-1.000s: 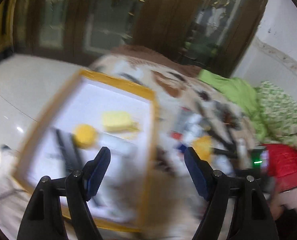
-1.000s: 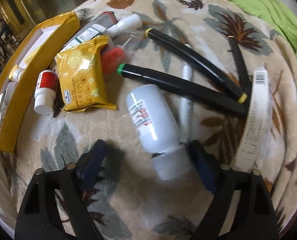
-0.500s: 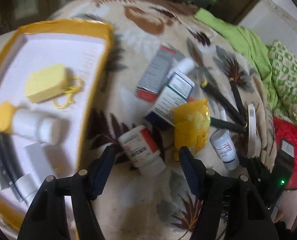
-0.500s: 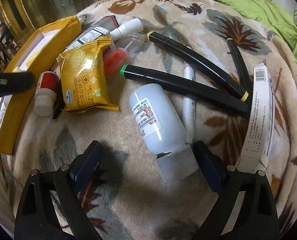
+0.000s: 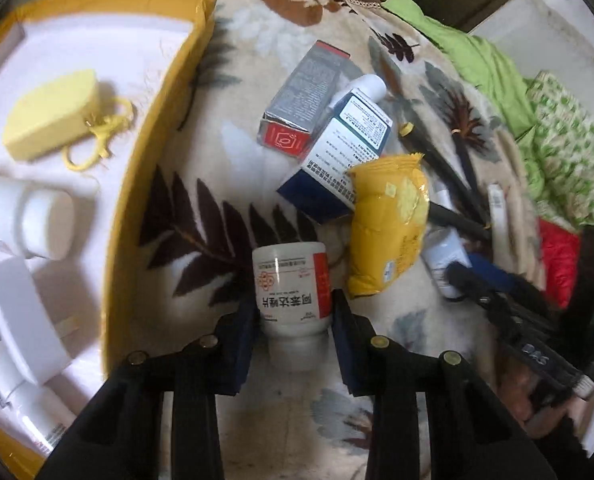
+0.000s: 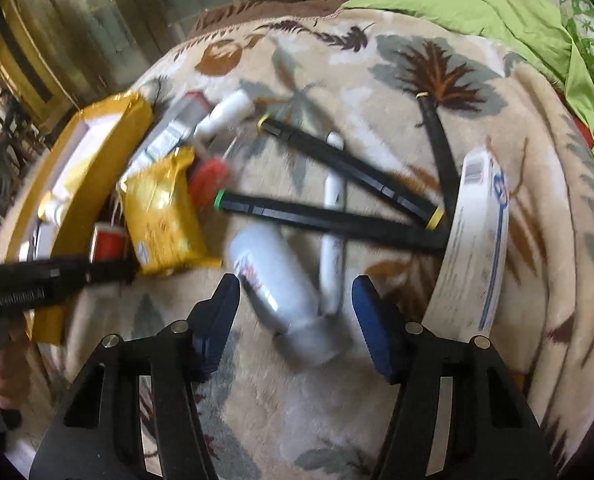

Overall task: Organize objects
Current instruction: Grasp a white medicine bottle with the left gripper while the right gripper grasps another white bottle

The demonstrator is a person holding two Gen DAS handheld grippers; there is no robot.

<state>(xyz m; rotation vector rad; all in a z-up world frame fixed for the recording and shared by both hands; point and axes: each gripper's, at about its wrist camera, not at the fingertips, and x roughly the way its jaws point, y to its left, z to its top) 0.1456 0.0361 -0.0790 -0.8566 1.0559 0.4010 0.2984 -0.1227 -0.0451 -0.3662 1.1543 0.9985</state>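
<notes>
Blanket: beige plush with leaf print [image 5: 225, 148], carries the clutter.
Left view, left tongs [image 5: 293, 320]: closing, blue pads on either side of white pill bottle with red label [image 5: 293, 284]; pads look to be touching its sides, firm clamp cannot be confirmed.
Left view, bottle position: lying on blanket, cap toward camera, just right of yellow tray [image 5: 157, 116].
Left view, tray contents: yellow sponge block with cord [image 5: 51, 114], white jar [image 5: 37, 220], other white items.
Left view, pile: grey-red carton [image 5: 301, 100], blue-white carton [image 5: 341, 160], yellow snack packet [image 5: 389, 228] just right of bottle, black markers [image 5: 453, 176] beyond.
Right view, right tongs [image 6: 295, 312]: closing, still apart; plain white bottle [image 6: 281, 284] between pads, gaps visible on both sides, not gripped.
Right view, bottle position: lying tilted on blanket, cap toward camera, white pen [image 6: 333, 216] touching its right side.
Right view, rest: two crossed black markers, green-capped one [image 6: 317, 216] above bottle; long white box [image 6: 477, 248] at right; snack packet and tray at left.
Right view, left edge: other tool and a hand [image 6: 5, 376], blurred.
</notes>
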